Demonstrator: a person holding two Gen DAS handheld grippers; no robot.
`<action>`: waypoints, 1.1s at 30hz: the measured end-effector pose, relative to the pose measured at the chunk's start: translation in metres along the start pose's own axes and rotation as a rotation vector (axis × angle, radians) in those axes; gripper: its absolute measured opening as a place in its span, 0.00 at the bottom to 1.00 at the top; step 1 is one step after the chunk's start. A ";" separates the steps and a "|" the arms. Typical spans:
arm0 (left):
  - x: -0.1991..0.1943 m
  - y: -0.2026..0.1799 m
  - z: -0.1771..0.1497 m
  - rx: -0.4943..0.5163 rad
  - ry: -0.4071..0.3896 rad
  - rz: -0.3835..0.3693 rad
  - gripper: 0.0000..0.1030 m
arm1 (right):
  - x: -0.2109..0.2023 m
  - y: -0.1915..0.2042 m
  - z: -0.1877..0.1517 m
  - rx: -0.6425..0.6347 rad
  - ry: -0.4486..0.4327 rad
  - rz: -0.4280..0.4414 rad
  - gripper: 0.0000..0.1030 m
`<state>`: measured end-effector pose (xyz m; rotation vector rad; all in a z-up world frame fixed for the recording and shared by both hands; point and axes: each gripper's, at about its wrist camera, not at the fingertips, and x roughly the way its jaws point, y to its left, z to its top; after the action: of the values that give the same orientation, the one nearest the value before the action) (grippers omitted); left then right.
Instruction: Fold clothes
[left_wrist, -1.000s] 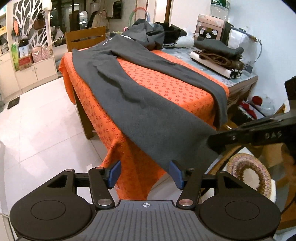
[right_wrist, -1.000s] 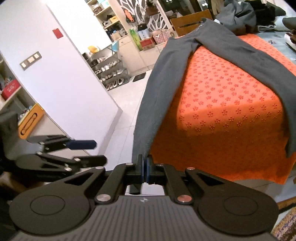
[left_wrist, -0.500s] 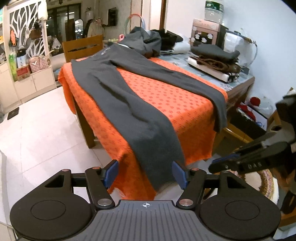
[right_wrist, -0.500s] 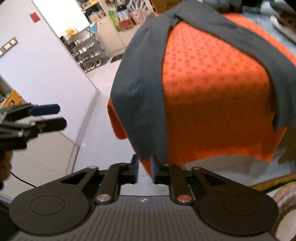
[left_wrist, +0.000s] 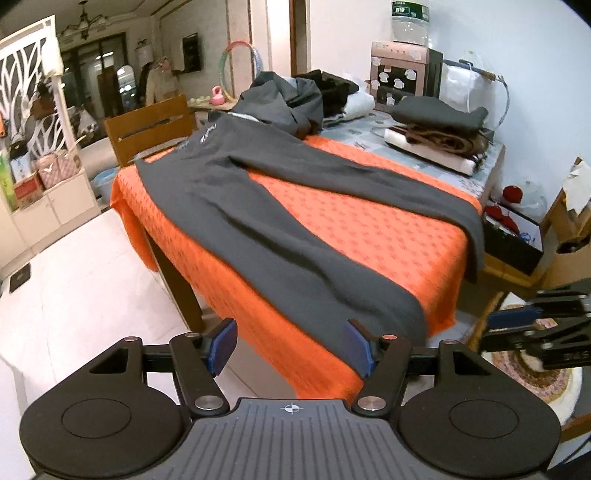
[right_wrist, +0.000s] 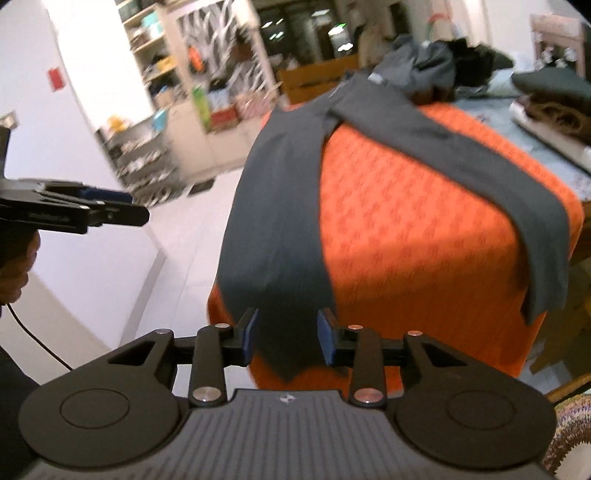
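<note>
My right claw (right_wrist: 288, 341) has just been spreading, its blue pads apart with the hem of the dark grey trousers (left_wrist: 280, 221) showing between them but not pinched. My left claw (left_wrist: 291, 347) stands spread wide and empty, off the near corner of the desk. The trousers lie flat across the orange patterned cloth (left_wrist: 369, 229) on the desk, legs splayed, both hems drooping over the near edge. Folded clothes (left_wrist: 439, 129) sit stacked at the far right.

trousers (left_wrist: 280, 218) on table (left_wrist: 369, 229), legs overhanging
</note>
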<state>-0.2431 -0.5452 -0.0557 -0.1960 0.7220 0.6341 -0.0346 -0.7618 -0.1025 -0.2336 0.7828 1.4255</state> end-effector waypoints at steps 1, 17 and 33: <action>0.009 0.013 0.009 0.009 -0.004 -0.008 0.64 | 0.005 0.002 0.008 0.011 -0.018 -0.015 0.39; 0.139 0.162 0.109 0.144 0.035 -0.161 0.54 | 0.122 0.011 0.123 0.283 -0.107 -0.269 0.39; 0.258 0.237 0.220 0.427 0.034 -0.524 0.54 | 0.155 0.076 0.094 0.928 -0.361 -0.944 0.40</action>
<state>-0.1160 -0.1515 -0.0545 0.0039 0.7826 -0.0287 -0.0814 -0.5711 -0.1052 0.3407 0.7911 0.1293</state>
